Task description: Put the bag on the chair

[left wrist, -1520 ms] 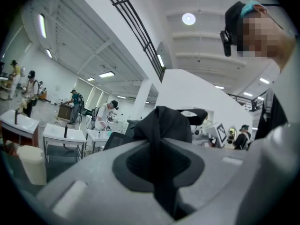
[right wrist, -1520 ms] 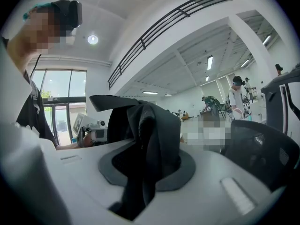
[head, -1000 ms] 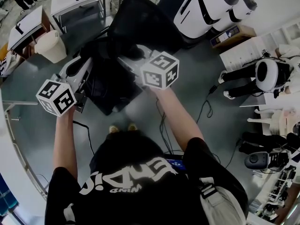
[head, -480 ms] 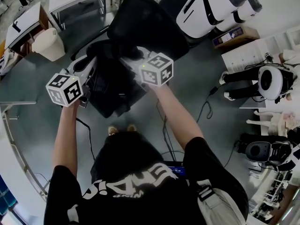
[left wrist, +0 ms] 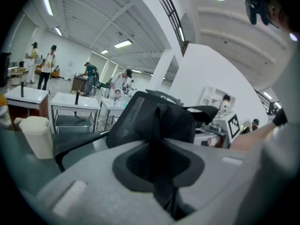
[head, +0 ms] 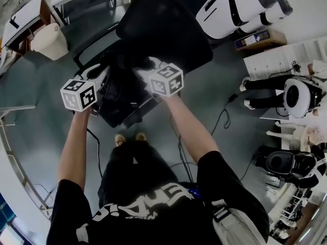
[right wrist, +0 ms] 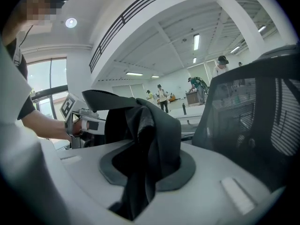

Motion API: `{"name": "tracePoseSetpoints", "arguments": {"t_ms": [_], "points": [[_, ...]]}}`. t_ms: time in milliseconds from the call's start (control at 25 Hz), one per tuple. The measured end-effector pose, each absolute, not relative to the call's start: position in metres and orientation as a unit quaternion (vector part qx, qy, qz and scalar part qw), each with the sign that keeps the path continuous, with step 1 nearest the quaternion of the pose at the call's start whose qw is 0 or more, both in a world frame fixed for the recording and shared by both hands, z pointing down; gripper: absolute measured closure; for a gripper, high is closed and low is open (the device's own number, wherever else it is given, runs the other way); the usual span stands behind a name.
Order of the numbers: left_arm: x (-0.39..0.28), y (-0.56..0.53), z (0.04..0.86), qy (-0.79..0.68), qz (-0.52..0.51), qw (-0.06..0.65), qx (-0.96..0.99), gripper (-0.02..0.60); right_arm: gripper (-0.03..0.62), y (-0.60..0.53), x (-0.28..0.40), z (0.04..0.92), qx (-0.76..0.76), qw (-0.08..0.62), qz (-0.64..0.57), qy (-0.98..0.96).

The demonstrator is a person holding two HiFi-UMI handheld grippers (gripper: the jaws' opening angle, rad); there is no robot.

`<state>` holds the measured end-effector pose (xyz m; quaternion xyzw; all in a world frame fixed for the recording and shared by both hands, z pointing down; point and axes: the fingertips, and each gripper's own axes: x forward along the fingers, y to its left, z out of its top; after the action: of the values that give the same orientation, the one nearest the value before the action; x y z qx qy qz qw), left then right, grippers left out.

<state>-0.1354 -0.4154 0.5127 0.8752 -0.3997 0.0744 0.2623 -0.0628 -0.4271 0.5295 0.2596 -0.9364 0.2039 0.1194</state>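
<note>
Head view: left gripper [head: 102, 74] and right gripper [head: 144, 65] each grip the top of the black bag [head: 121, 93], which hangs between and below them. Left gripper view: jaws narrow, pinched on a fold of bag fabric that runs up ahead of the jaws. Right gripper view: same, jaws narrow and clamped on a bunched fold of fabric, the rest drooping over the front. The chair [head: 163, 29] is just beyond both grippers, with its mesh back close on the right gripper's far side and the seat under the bag. I can't tell if the bag bottom touches the seat. Progress: the bag is picked up and brought to the chair, so it looks mostly done. Left to do: settle the bag on the seat, open both jaws, pull back.
</note>
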Motion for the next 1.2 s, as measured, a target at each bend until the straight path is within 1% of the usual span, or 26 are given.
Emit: {"name": "tracePoseSetpoints", "arguments": {"t_ms": [280, 520, 920, 1200], "points": [[-0.131, -0.419, 0.565, -0.402, 0.088, 0.287, 0.865, 0.534, 0.511, -0.428, -0.058, 0.581, 0.268, 0.138, 0.228, -0.926], [-0.137, -0.419, 0.580, -0.408, 0.085, 0.290, 0.862, 0.534, 0.510, -0.425, -0.063, 0.593, 0.259, 0.140, 0.231, -0.927], [-0.146, -0.387, 0.617, -0.404, 0.096, 0.318, 0.852, 0.531, 0.510, -0.391, -0.073, 0.627, 0.256, 0.140, 0.268, -0.918], [-0.140, -0.367, 0.632, -0.402, 0.109, 0.315, 0.853, 0.526, 0.500, -0.368, -0.065, 0.645, 0.259, 0.128, 0.299, -0.909]]}}
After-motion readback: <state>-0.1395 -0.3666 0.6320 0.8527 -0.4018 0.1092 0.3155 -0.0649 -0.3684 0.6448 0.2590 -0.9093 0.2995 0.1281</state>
